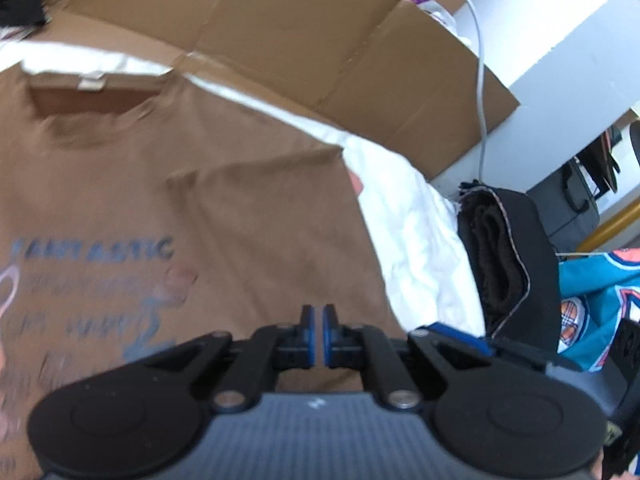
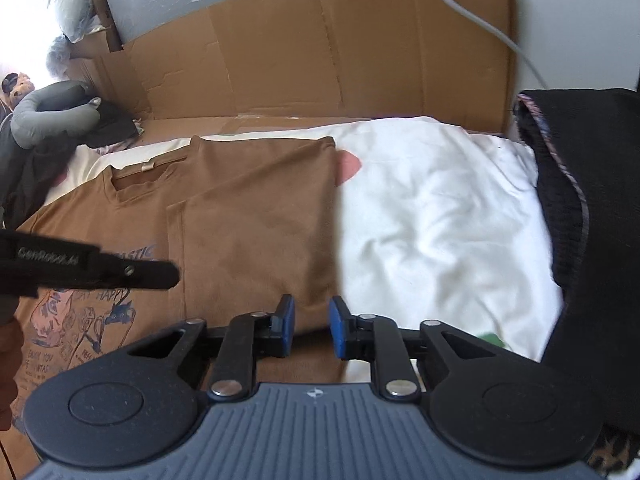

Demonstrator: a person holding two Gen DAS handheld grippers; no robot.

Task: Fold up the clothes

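Brown T-shirt (image 2: 256, 216) spread flat on a white sheet (image 2: 440, 216), printed front up, its right side folded inward over the chest with the fold edge running straight beside bare sheet. Left gripper (image 1: 319, 330) above the shirt's lower middle, blue pads nearly together, nothing between them. Right gripper (image 2: 312, 326) low over the shirt's bottom edge at the fold, jaws apart, empty. Flattened cardboard (image 2: 360, 48) standing behind. Folded black garment (image 2: 592, 220) to the right, beside the sheet.
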